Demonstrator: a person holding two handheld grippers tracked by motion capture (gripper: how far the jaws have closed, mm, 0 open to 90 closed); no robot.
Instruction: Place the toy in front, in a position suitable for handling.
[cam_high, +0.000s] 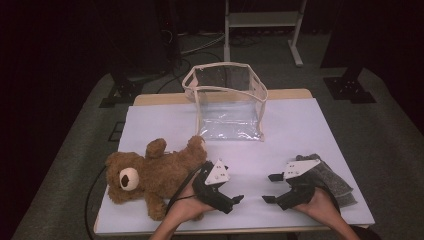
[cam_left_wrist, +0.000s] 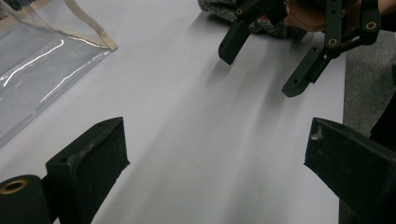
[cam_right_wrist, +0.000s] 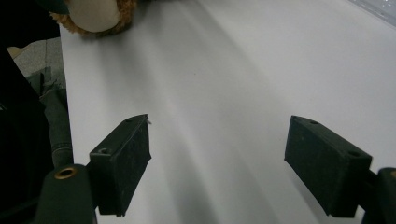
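Hiding beneath the right hand-held gripper (cam_high: 270, 188), a grey cloth (cam_high: 332, 181) peeks out.

We see the left gripper (cam_left_wrist: 217, 158) with its two black jaws set wide apart, nothing between them, above the pale table surface (cam_left_wrist: 196, 121). At upper left lies a clear plastic bag (cam_left_wrist: 42, 60) with a beige trim, resting on the table. At upper right, the right gripper (cam_left_wrist: 264, 67) is held in a hand (cam_left_wrist: 306, 16), its jaws likewise spread and empty. Just behind it, a grey knitted item (cam_left_wrist: 219, 8) lies on the table.
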